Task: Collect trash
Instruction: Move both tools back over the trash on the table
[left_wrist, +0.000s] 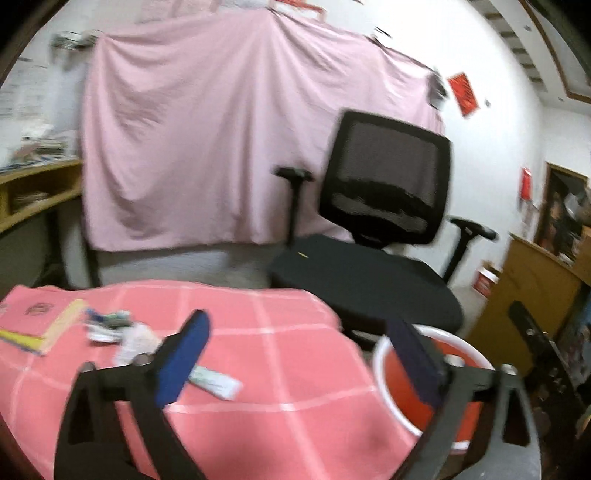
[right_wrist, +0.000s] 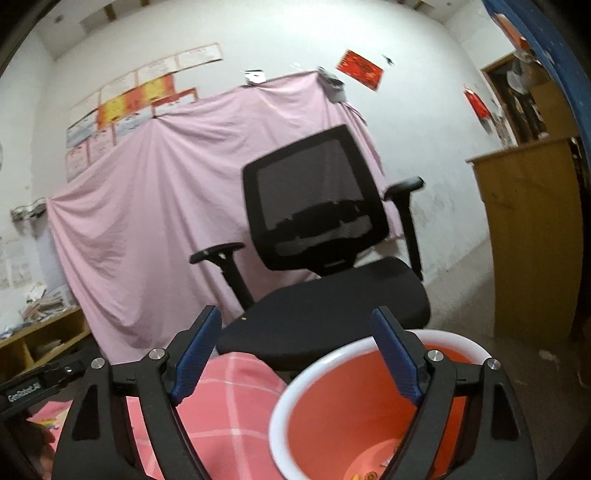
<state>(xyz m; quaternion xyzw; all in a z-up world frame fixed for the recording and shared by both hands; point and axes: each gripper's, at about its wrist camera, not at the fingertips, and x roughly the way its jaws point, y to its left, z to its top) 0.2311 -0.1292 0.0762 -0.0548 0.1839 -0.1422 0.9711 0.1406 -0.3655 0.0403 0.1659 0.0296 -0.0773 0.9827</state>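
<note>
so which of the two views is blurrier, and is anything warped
Left wrist view is blurrier: the office chair and the wrappers on the pink cloth smear. Right wrist view is sharper, especially the right claw and bin. Both show fisheye bending at the edges.

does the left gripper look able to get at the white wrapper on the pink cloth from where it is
Probably yes. The left gripper has its jaws open and empty, and the white wrapper lies flat on the pink cloth just beside its left finger, with nothing over it. The red bin stands off to the right.
</note>
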